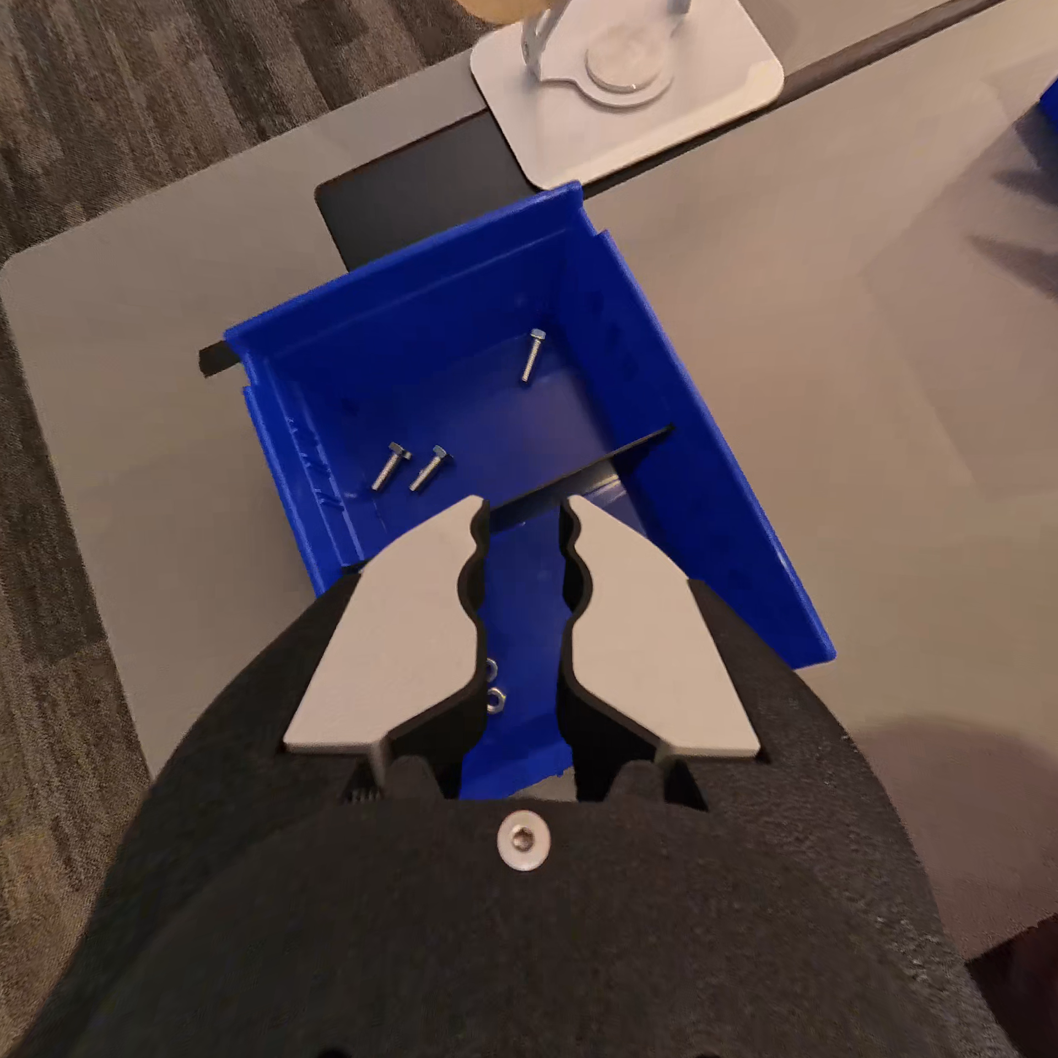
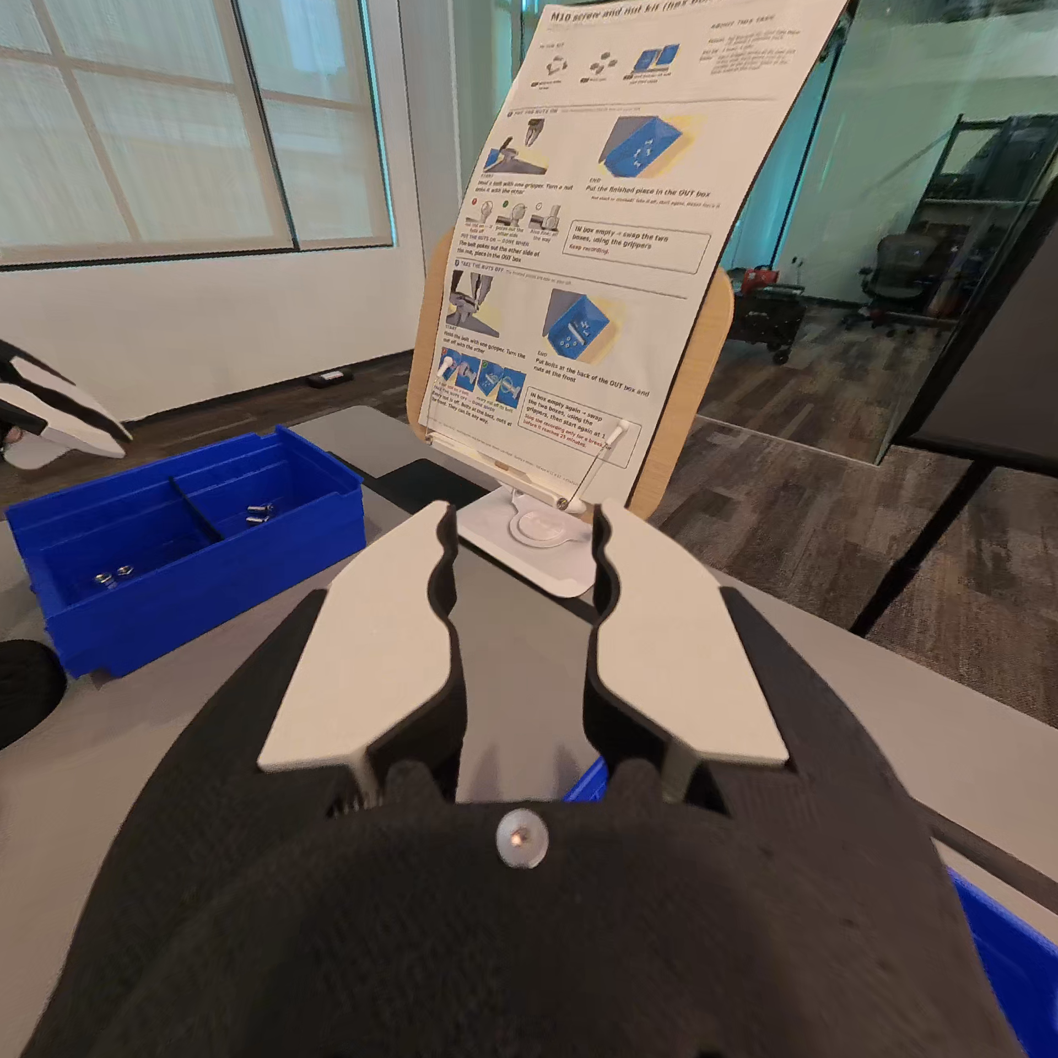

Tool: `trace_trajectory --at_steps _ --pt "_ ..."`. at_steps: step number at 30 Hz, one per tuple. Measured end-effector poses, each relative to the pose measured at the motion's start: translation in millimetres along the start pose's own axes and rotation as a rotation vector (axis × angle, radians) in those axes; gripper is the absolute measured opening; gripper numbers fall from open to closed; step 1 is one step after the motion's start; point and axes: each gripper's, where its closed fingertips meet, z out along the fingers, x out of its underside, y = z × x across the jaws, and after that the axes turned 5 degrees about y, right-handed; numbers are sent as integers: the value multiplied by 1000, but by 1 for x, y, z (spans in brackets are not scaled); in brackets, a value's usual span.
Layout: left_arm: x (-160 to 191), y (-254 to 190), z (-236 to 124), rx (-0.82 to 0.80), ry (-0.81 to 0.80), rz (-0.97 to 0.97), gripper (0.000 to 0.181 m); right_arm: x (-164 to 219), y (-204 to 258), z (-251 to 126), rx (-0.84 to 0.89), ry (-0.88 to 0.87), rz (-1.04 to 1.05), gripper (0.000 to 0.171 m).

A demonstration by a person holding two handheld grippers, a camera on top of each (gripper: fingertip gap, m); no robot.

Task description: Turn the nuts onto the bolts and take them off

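Observation:
A blue bin [image 1: 675,435] with a black divider [image 1: 618,458] sits on the grey table. Three silver bolts lie in its far part: one [image 1: 531,355] near the back wall, two [image 1: 391,466] side by side on the left. Two nuts [image 1: 493,684] lie in the near part, partly hidden by my finger. My left gripper [image 1: 524,504] hovers above the bin, open and empty. In the right wrist view the same bin [image 2: 189,595] stands at the left with bolts [image 2: 259,513] and nuts [image 2: 113,575]. My right gripper [image 2: 518,515] is open and empty above the table.
An instruction sheet [image 2: 578,246] stands on a white-based holder [image 2: 532,538] [image 1: 624,91] at the table's back edge. A second blue bin's edge [image 2: 1007,962] shows below my right gripper. The left gripper [image 2: 51,412] shows at the far left. Floor lies beyond the table. Tip to tip, the grippers are about 45 cm apart.

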Motion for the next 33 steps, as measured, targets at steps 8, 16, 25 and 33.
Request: trace_trajectory --at_steps 8,16,25,33 --pt "37 -17 4 -12 221 65 22 28 -7 13 7 130 -30 50" --pt "116 4 52 -10 602 284 22 17 -5 8 -54 75 -9 51" --pt "155 29 80 -112 803 320 25 10 -3 -3 -82 33 14 51" --pt "163 26 87 -68 837 274 24 11 2 0 -109 47 7 51"
